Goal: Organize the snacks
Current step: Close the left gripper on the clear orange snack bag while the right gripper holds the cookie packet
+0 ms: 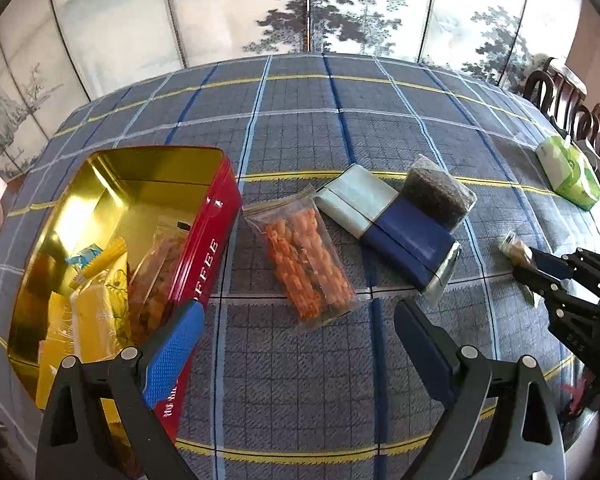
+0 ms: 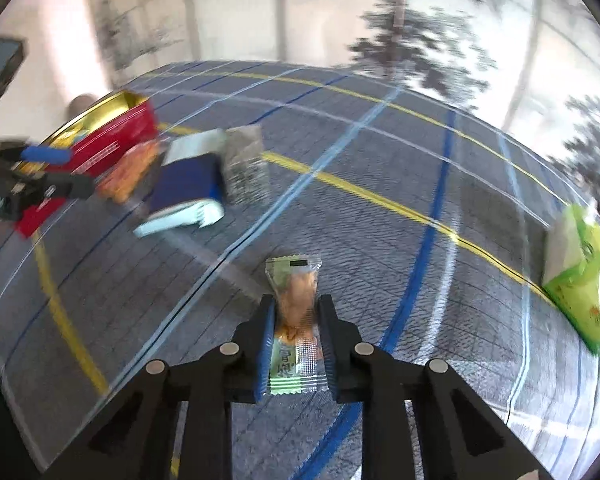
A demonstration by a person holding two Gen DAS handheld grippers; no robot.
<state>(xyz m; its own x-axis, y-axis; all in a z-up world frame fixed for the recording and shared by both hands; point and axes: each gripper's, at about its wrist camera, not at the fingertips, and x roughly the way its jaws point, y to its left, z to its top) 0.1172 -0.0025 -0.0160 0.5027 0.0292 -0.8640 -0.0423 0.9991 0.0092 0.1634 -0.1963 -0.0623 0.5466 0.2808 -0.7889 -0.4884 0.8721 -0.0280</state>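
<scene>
A red tin point(image 1: 204, 256) with a gold inside stands open at the left and holds several yellow and orange snack packets point(image 1: 100, 304). My left gripper point(image 1: 296, 328) is open and empty above the cloth, just right of the tin. A clear bag of orange snacks point(image 1: 304, 264) lies in front of it. A blue and pale packet point(image 1: 396, 232) and a dark granular packet point(image 1: 440, 192) lie beyond. My right gripper point(image 2: 296, 312) is shut on a small green-ended snack packet point(image 2: 296, 300), held above the table; it also shows in the left wrist view point(image 1: 540, 268).
A plaid blue-grey tablecloth point(image 1: 340, 128) covers the table. A green tissue pack point(image 1: 568, 168) lies at the far right, also in the right wrist view point(image 2: 584, 276). Dark wooden chairs point(image 1: 560, 100) stand beyond the right edge. A painted screen point(image 1: 300, 0) stands behind.
</scene>
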